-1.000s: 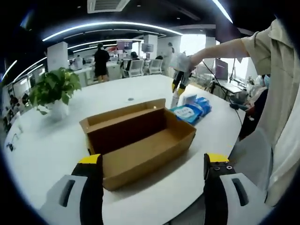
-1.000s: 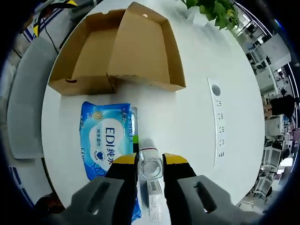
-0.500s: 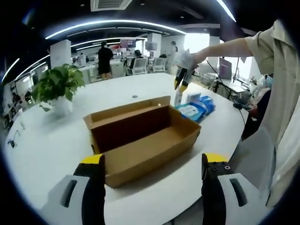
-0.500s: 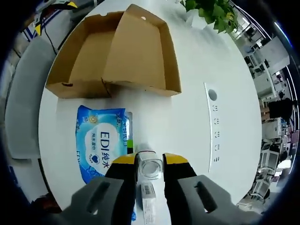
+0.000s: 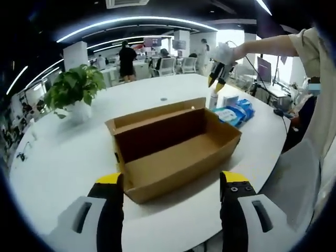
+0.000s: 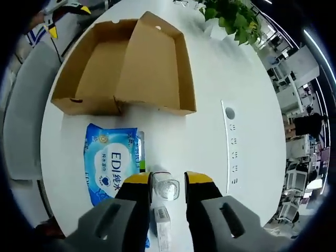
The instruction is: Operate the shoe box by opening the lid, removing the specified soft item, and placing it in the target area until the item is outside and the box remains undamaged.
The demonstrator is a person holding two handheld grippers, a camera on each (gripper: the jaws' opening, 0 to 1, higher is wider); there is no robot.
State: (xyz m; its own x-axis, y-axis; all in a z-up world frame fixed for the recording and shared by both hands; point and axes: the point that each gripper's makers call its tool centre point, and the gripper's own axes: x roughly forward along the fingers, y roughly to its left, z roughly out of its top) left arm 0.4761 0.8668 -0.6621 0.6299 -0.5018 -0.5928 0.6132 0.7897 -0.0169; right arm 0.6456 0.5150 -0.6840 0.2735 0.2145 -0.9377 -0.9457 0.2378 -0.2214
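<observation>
The brown cardboard shoe box (image 5: pixel 176 152) stands open on the white round table, its lid folded back and its inside bare. My left gripper (image 5: pixel 171 184) hangs open just before the box's near corner, with nothing between its fingers. From above, the box (image 6: pixel 126 65) lies at the top, and a blue pack of wet wipes (image 6: pixel 111 165) lies flat on the table beside it. My right gripper (image 6: pixel 168 181) points down over a clear bottle (image 6: pixel 166 188); its jaws stand a little wider than the bottle's top. In the left gripper view a gloved hand holds the right gripper (image 5: pixel 216 80) above the bottle (image 5: pixel 213 98), with the wipes pack (image 5: pixel 235 112) alongside.
A potted plant (image 5: pixel 76 90) stands at the table's far left, also seen as the plant (image 6: pixel 231 16). A socket strip (image 6: pixel 231 144) is set into the tabletop. A small white labelled item (image 6: pixel 161 227) lies under the bottle. A grey chair (image 5: pixel 294 178) stands by the table edge, beside the person.
The right jaws have parted slightly around the bottle's top. Both cameras have shifted a little; the box, wipes and bottle stay where they were.
</observation>
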